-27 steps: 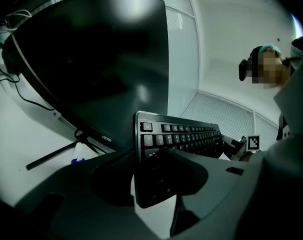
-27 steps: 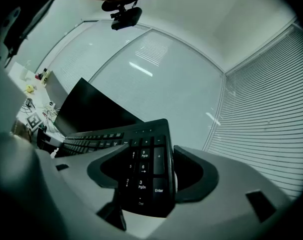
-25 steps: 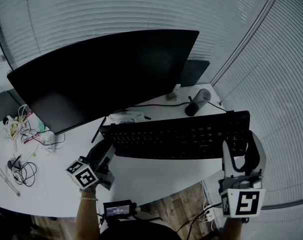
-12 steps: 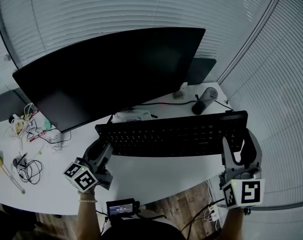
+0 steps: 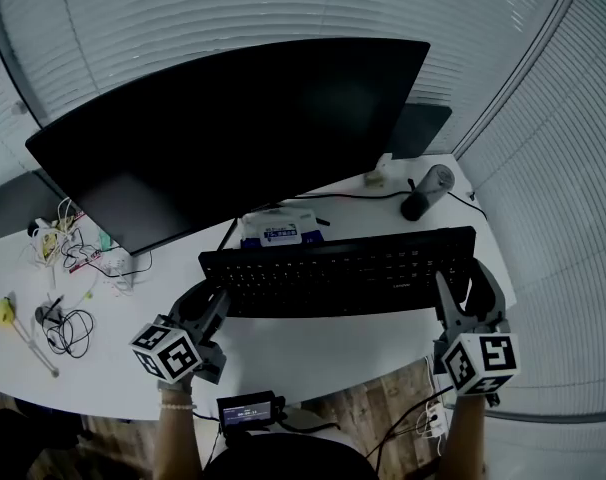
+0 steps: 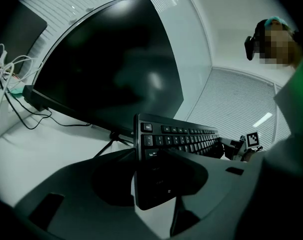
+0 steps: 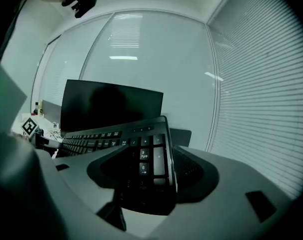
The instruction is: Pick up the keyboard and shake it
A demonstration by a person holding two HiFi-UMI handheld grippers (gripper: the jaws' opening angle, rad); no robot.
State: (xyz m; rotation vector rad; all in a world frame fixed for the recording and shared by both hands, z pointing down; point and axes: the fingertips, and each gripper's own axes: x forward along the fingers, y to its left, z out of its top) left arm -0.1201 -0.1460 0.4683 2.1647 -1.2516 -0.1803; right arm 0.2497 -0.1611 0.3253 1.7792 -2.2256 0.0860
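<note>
Soft daylight enters through the window blinds from 12 to 3 o'clock; the white table is bright and the shadows are weak. The monitor stays flat black, with a pale glare spot in the left gripper view. Both gripper views are dim, black-cornered and strongly curved; the nearest keys of the keyboard are unsharp.

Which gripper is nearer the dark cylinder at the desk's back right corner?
Right. The right gripper grips the keyboard at its right end, in front of the dark cylinder. The left gripper grips the keyboard's left end, far across the desk from it.
</note>
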